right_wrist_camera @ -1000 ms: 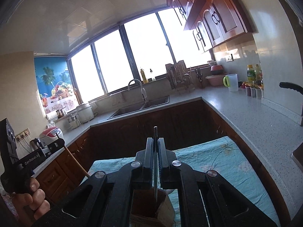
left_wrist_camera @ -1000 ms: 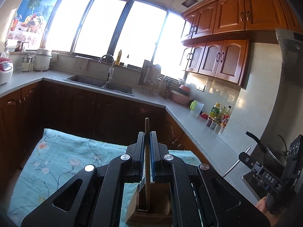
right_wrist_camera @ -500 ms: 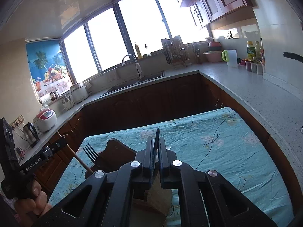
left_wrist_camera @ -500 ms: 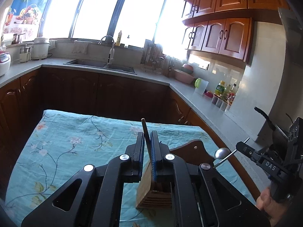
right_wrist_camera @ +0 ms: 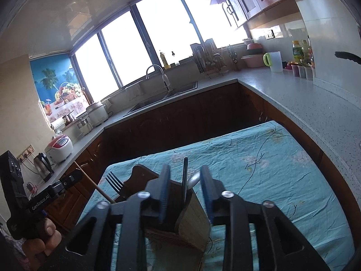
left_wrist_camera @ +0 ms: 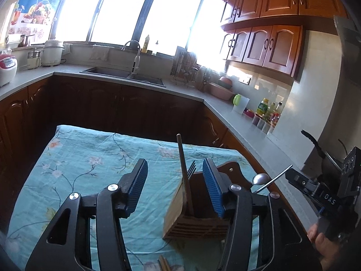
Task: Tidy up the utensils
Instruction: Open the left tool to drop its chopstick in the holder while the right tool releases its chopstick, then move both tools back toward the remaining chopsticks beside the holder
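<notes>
Kitchen cabinets [left_wrist_camera: 266, 45] of reddish wood ran along the upper right of the left wrist view, above a grey L-shaped counter [left_wrist_camera: 243, 124] with a sink [left_wrist_camera: 126, 74] under bright windows [left_wrist_camera: 126, 9].

Lower in the frame, a worktop covered by a turquoise floral cloth [left_wrist_camera: 90, 162] filled the middle. On its right part stood a wooden utensil holder [left_wrist_camera: 178, 210], with a taller dark wooden back panel [left_wrist_camera: 230, 169] behind it.

Both tools framed that holder. The left hand-held gripper [left_wrist_camera: 174, 187] was released, its blue-padded jaws opening; a wooden-handled utensil [left_wrist_camera: 183, 164] stood upright in the holder between them, touching neither pad. A fork [left_wrist_camera: 191, 167] rose tines-up just beside it. The right hand-held gripper [right_wrist_camera: 183, 194] was likewise released and opening, and a dark-handled utensil [right_wrist_camera: 185, 174] stood free in the holder [right_wrist_camera: 194, 221] between its pads, beside the bowl of a spoon [right_wrist_camera: 194, 179].

At the lower left of the right wrist view, a hand [right_wrist_camera: 42, 241] gripped the left tool's body, the fork's tines [right_wrist_camera: 114, 181] showing just right of it. At the lower right edge of the left wrist view, the spoon [left_wrist_camera: 259, 179] showed near the right tool.

Small bottles [left_wrist_camera: 268, 113] and a white jug [left_wrist_camera: 241, 103] with a green handle stood on the counter at right. Chopstick ends [left_wrist_camera: 163, 264] lay at the bottom edge on the cloth.
</notes>
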